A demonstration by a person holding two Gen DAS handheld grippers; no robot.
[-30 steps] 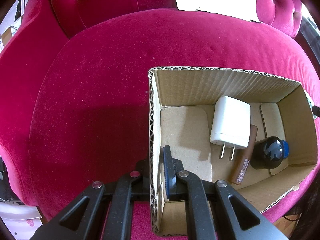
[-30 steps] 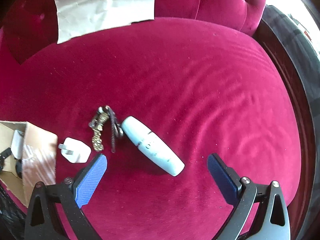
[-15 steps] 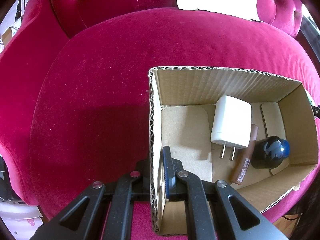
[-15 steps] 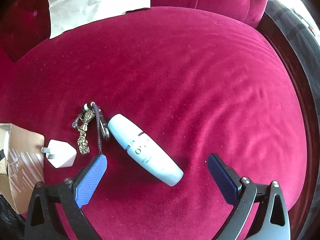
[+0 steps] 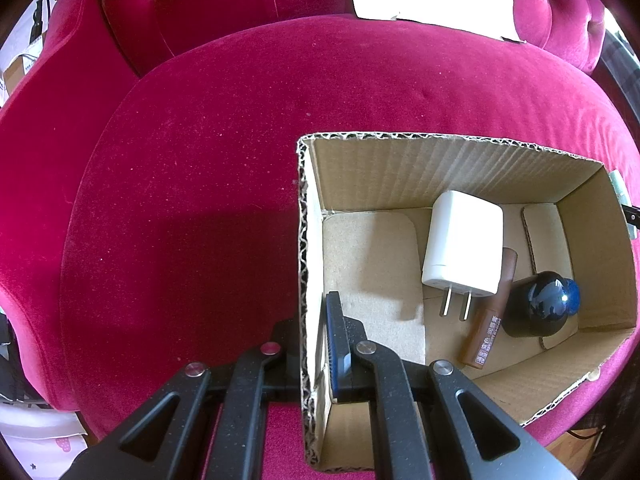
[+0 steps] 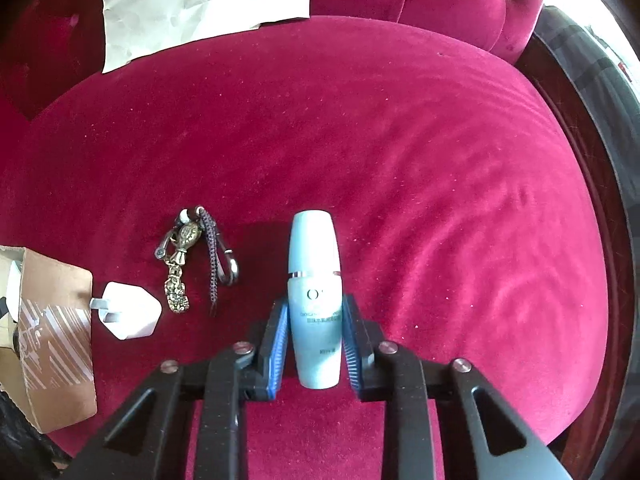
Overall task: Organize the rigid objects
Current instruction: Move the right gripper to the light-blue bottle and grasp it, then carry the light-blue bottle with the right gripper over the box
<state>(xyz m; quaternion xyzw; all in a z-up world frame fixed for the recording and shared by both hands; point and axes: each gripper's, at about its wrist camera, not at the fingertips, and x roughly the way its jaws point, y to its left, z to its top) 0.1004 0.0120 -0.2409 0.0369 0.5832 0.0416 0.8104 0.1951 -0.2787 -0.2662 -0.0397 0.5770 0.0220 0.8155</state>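
In the left wrist view, we are keeping the left gripper [image 5: 316, 344] pinched on the near side wall of the cardboard box [image 5: 440, 172], one finger outside and the blue pad inside, pressed flat against the corrugated board; we judge this hold is there to steady the light box on the soft red velvet seat [image 5: 180, 200] while things go in. Inside the box we are already storing a white charger [image 5: 462, 248] lying prongs toward us, a brown tube [image 5: 490, 316] leaning just beside it, and a dark round bottle [image 5: 536, 304] touching the tube in the far right corner, so the left part of the box floor is open for more. In the right wrist view, we are closing the right gripper [image 6: 314, 344] around the pale blue bottle [image 6: 314, 288], which is lying on the seat with its cap pointing away from us; the blue pads are sitting against its lower body on both sides, a sensible place since the body is widest and straightest there. Well to the left, a keychain [image 6: 188, 264] and a small white plug [image 6: 130, 316] are lying on the velvet, the plug just beside the box edge [image 6: 56, 340], waiting their turn.
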